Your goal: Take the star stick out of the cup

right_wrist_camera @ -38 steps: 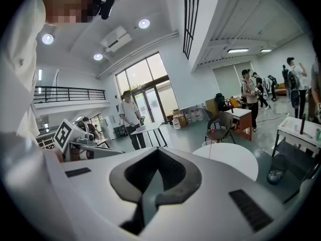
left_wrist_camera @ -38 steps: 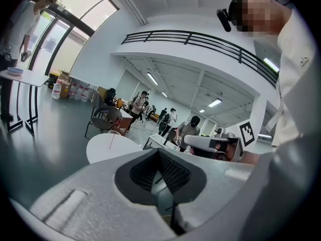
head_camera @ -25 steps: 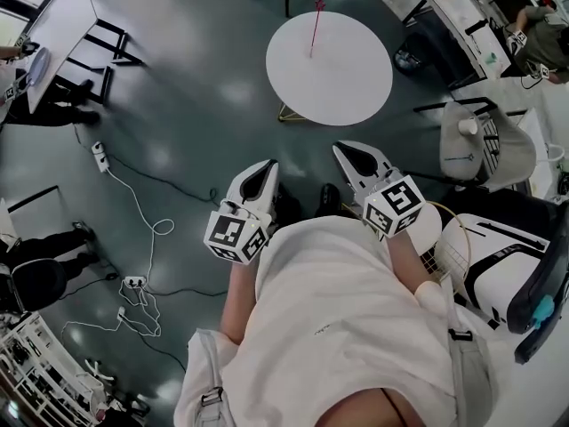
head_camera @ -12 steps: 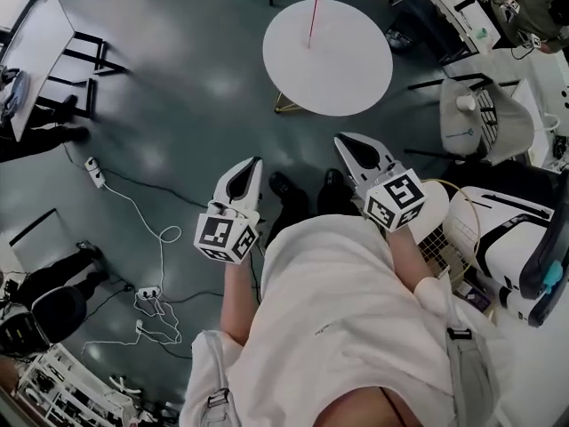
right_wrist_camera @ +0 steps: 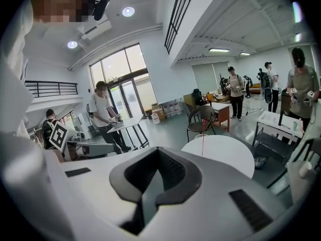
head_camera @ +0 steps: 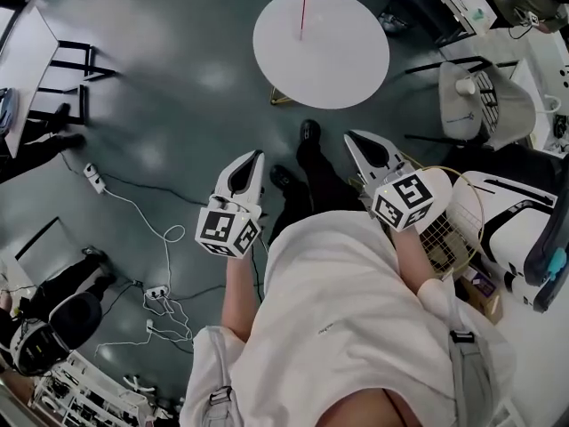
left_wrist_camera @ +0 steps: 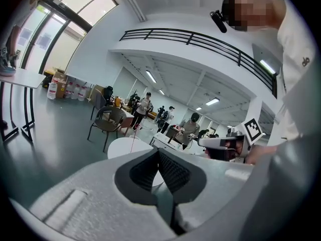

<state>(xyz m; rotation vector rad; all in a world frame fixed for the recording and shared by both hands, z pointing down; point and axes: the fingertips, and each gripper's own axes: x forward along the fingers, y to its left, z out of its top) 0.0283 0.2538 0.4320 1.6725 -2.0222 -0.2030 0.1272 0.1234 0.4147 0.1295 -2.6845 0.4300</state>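
Note:
The star stick (head_camera: pixel 302 12), thin and red with a star on top, stands upright at the far edge of a round white table (head_camera: pixel 338 60). The clear cup (right_wrist_camera: pixel 200 136) around its base shows only faintly. Both grippers are held low in front of the person's body, well short of the table. My left gripper (head_camera: pixel 256 155) is shut and empty, its ribbed pads (left_wrist_camera: pixel 168 167) pressed together. My right gripper (head_camera: pixel 350 136) is also shut with nothing in it. The stick (left_wrist_camera: pixel 131 143) appears small and distant past the left jaws, and the stick (right_wrist_camera: pixel 202 144) rises from the table (right_wrist_camera: pixel 225 154) in the right gripper view.
A chair (head_camera: pixel 487 114) with a white cup (head_camera: pixel 467 87) on it stands right of the table. A wire basket (head_camera: pixel 444 238) and a white machine (head_camera: pixel 511 229) are close on my right. Cables and power strips (head_camera: pixel 151 292) lie on the floor at left. Several people stand around the room.
The person has stepped toward the table; one shoe now shows ahead of the body. The table looks slightly larger. Both grippers stay shut and low.

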